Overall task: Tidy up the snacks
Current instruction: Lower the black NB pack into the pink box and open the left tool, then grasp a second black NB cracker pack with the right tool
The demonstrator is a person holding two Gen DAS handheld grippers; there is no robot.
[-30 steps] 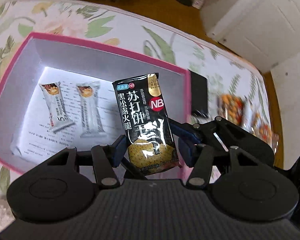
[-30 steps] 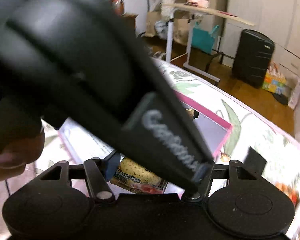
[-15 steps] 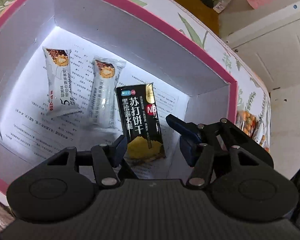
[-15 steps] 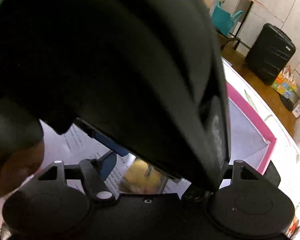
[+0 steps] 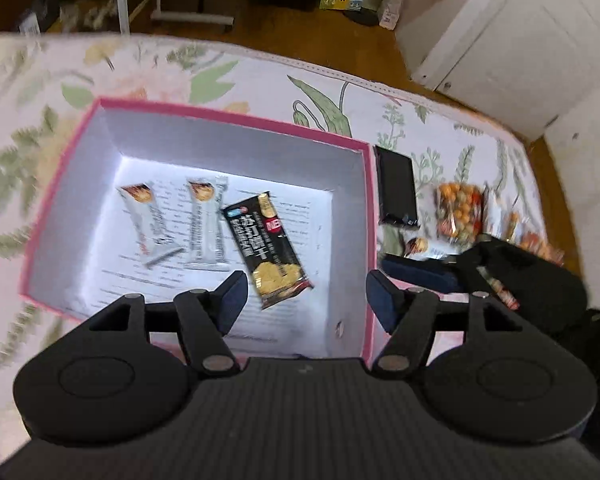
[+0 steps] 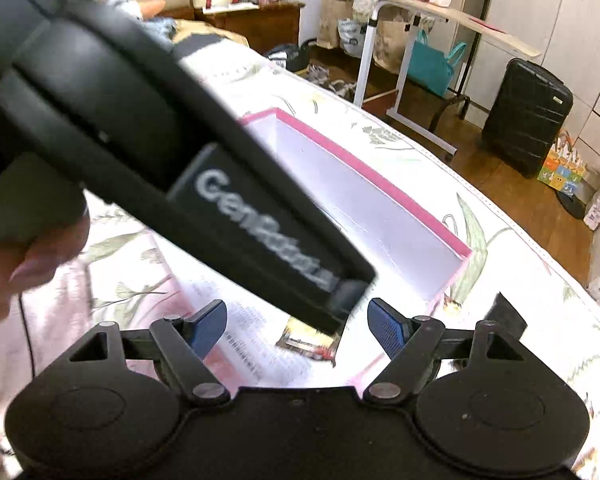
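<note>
A pink-rimmed white box (image 5: 228,120) sits on the floral bedspread. Inside lie two white snack bars (image 5: 150,220) (image 5: 206,224) and a black cracker packet (image 5: 266,250). My left gripper (image 5: 302,298) is open and empty, above the box's near right corner. My right gripper (image 6: 298,326) is open and empty, over the same box (image 6: 380,184); the left gripper's black body (image 6: 180,168) crosses its view and hides most of the box, with a corner of the black packet (image 6: 306,344) showing.
Right of the box lie a black packet (image 5: 396,186), a clear bag of orange snacks (image 5: 458,212) and more wrapped snacks (image 5: 534,242). The other gripper (image 5: 520,276) shows at the right. Beyond the bed are wooden floor, a white cabinet (image 5: 512,36) and a black suitcase (image 6: 526,116).
My left gripper opened and let go of the black cracker packet, which now lies in the box. The gripper then pulled back and up from the box.
</note>
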